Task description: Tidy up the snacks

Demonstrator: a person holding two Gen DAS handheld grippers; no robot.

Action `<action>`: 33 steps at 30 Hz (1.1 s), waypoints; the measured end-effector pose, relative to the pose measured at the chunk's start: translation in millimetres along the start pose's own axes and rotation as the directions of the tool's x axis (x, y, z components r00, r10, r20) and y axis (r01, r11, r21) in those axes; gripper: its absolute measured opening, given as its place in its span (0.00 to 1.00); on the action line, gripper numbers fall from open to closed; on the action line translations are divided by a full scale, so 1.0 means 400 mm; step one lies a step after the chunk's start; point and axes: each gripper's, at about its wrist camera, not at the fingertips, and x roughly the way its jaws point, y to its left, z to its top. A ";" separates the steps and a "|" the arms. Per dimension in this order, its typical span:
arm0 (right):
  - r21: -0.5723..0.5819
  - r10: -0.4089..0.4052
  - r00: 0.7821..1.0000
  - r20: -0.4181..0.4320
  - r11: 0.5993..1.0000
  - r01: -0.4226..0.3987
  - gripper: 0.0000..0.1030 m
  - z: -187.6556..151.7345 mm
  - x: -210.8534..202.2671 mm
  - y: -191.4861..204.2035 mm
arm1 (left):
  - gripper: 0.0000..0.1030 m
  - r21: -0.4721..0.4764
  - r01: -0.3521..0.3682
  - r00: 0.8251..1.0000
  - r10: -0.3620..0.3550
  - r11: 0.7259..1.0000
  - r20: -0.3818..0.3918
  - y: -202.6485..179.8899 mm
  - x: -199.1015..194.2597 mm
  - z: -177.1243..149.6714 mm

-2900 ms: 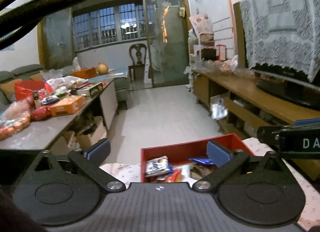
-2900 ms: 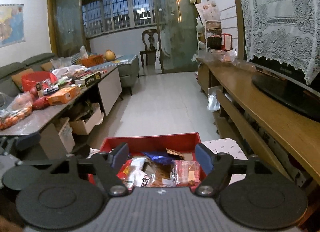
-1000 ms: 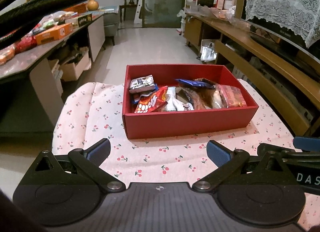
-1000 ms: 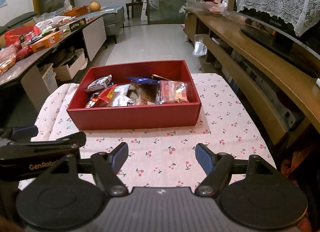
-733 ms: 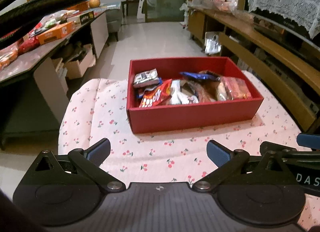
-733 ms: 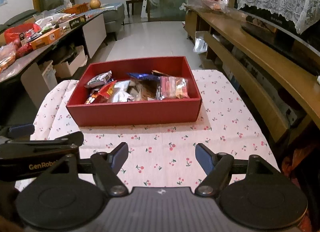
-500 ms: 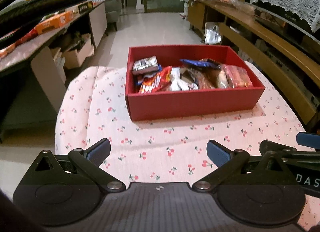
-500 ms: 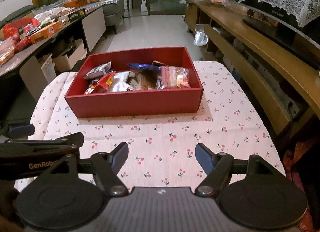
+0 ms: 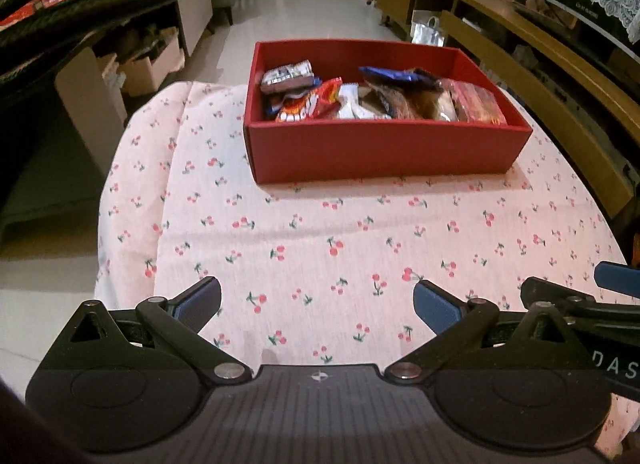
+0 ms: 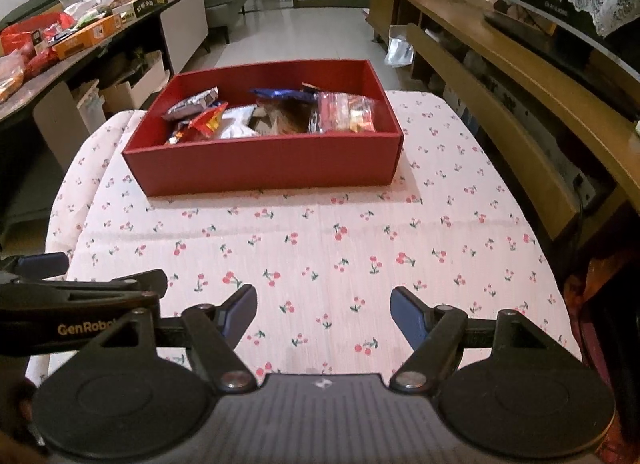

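1. Both grippers backed off: 2.9 s ago they hung right over the red box (image 9: 384, 152), now it sits far across the cherry tablecloth (image 9: 320, 248).
2. Left gripper (image 9: 318, 302) and right gripper (image 10: 323, 311) both spread, holding nothing.
3. Snacks (image 10: 272, 116) all lie in the box, none on the cloth; looks sorted, or awaiting rearranging.

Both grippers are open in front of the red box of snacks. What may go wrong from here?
The snack packets lie overlapped in the red cardboard box, so a finger may catch two at once. The cherry-print cloth could slide if the box is pushed. The left gripper and right gripper sit close and may collide.
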 end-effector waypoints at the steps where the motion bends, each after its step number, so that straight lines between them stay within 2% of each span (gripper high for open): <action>1: 0.002 0.000 1.000 -0.004 1.000 0.000 0.68 -0.004 0.000 -0.001 | 1.00 -0.003 0.004 1.000 -0.004 1.000 -0.009 0.000 0.002 -0.003; 13: 0.013 -0.004 0.999 -0.035 1.000 0.005 0.68 -0.033 -0.006 -0.007 | 1.00 -0.005 0.009 0.998 -0.009 1.000 -0.058 -0.006 0.002 -0.030; 33: 0.051 -0.006 0.997 -0.072 0.999 0.009 0.68 -0.089 -0.038 -0.018 | 1.00 0.008 0.017 0.996 -0.017 1.000 -0.084 -0.015 -0.023 -0.082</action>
